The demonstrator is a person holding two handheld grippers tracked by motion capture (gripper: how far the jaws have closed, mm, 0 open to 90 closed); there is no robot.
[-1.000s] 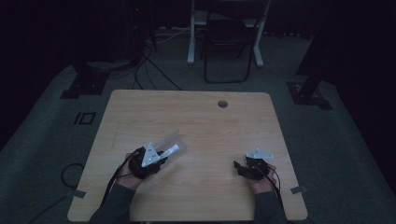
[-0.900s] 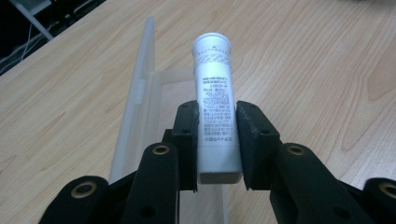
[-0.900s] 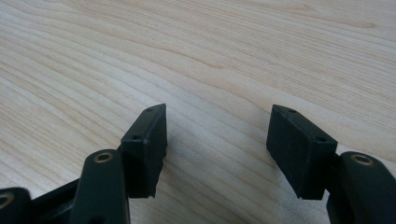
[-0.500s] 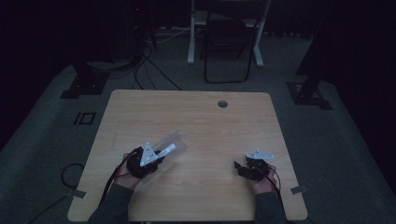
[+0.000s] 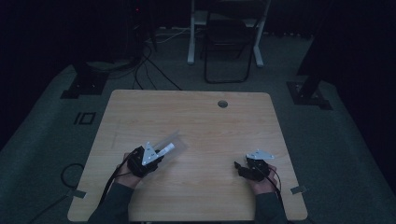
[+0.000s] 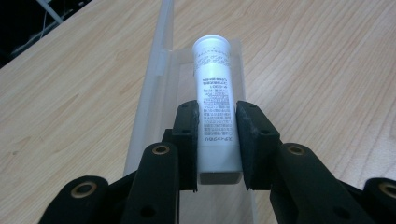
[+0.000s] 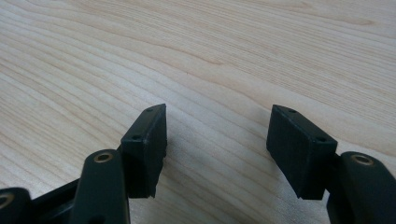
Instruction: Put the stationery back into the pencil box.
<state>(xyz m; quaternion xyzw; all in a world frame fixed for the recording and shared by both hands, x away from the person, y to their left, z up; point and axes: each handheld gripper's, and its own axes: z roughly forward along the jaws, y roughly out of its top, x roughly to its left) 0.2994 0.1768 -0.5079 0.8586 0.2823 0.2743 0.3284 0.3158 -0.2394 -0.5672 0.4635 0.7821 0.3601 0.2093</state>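
A white tube [image 6: 215, 100] with grey print sits between the pads of my left gripper [image 6: 217, 119], which is shut on it. The tube lies over a clear plastic box [image 6: 161, 88] resting on the wooden table. From the high view the left gripper [image 5: 156, 156] is at the table's front left, the white tube [image 5: 165, 149] pointing away to the right, the clear plastic box [image 5: 173, 140] under it. My right gripper [image 7: 217, 130] stands open just above bare wood, nothing between its pads. It sits at the front right [image 5: 239, 166] in the high view.
The wooden table [image 5: 196, 121] has a round cable hole [image 5: 222, 103] near its far edge. Behind the table stand a dark chair [image 5: 229, 42] and white desk legs, with cables on the floor at the left. The room is dim.
The left gripper with the tube has drawn slightly back toward the front edge. The right gripper has stayed in place.
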